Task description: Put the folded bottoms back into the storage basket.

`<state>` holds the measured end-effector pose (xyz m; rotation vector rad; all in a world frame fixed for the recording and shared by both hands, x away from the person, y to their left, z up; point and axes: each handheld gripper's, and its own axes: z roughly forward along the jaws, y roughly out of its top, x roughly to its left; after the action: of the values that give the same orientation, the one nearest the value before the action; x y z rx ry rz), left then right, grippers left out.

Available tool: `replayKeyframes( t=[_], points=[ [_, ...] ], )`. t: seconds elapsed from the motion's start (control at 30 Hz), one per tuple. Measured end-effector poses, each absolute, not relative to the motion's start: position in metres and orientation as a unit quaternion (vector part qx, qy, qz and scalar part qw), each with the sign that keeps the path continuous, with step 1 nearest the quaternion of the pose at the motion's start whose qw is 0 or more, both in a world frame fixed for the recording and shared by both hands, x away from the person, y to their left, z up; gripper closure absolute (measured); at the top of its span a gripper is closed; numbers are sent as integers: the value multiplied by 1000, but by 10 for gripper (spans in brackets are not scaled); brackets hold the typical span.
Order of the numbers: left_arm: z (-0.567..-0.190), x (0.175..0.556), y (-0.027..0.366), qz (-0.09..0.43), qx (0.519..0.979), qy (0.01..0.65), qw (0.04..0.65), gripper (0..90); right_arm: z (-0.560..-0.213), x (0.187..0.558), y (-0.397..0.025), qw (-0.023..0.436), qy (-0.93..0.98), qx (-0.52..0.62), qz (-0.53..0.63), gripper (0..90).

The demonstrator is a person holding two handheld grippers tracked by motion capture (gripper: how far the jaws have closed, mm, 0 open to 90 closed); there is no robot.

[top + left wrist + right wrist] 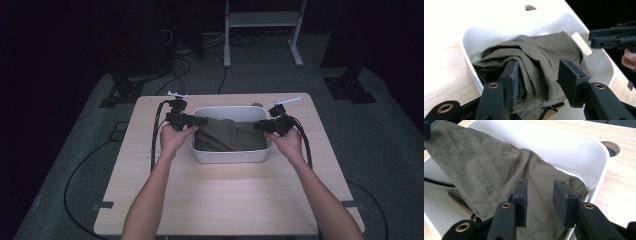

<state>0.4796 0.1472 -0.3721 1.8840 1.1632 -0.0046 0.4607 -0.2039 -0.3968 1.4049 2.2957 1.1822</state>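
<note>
Both black tongs, left (537,85) and right (540,202), gape over crumpled olive-green cloth (230,136) in white plastic tub (230,156) — gripping stage; next, close on folds.

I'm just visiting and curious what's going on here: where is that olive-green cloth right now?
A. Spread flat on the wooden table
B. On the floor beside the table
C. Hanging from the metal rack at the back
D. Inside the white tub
D: the olive-green cloth lies bunched inside the white tub, with the left tongs and right tongs at its two ends.
</note>
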Motion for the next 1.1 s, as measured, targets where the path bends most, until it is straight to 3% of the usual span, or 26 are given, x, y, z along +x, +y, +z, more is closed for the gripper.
replayKeyframes(
  t=[0.37, 0.5, 1.1],
  points=[
    [-362, 478, 153, -12, 748, 465, 473, 528, -396, 460, -204, 97, 776, 471, 408, 670],
    [-368, 482, 144, -28, 749, 462, 473, 581, -394, 459, -206, 94, 772, 472, 414, 679],
    [-414, 498, 107, -57, 787, 479, 384, 666, -379, 446, -219, 100, 771, 456, 433, 688]
  ],
)
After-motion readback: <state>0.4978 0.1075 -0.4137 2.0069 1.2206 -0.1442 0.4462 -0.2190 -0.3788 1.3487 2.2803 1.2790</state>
